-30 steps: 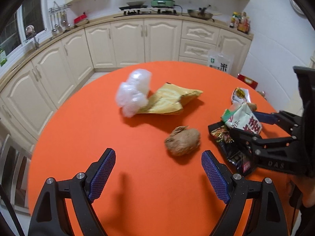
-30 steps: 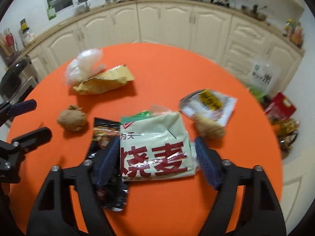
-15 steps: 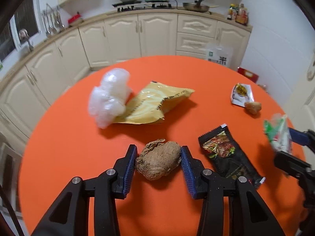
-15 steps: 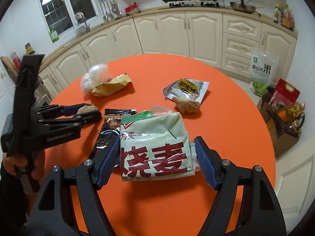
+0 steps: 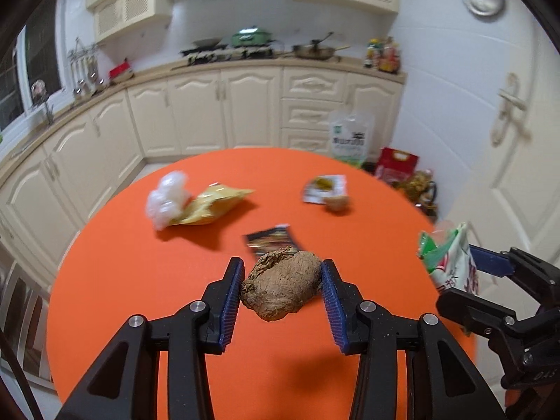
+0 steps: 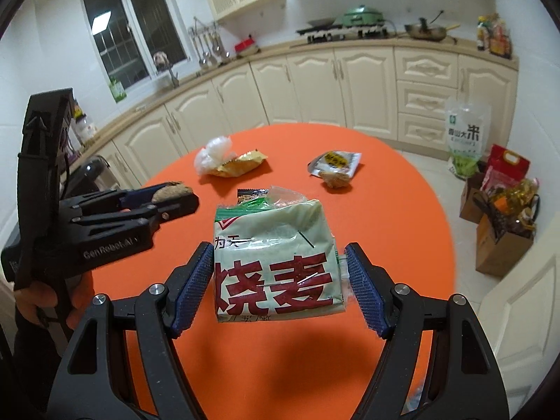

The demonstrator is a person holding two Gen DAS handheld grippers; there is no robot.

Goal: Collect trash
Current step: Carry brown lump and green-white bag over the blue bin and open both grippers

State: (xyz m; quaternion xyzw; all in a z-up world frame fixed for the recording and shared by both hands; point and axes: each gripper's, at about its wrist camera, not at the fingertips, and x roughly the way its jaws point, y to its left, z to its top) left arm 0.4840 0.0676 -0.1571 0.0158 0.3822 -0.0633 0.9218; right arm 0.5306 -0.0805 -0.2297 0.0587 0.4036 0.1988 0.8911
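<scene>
Brown crumpled paper wad sits clamped between the left gripper's blue pads above the orange table. From the right wrist, the right gripper pinches a pale-green snack packet above the table.

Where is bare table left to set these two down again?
Bare table lies on the near side, below the yellow bag and dark packet. The far rim is bare too. It is crowded mid-table, from the plastic wad to the small packet.
</scene>
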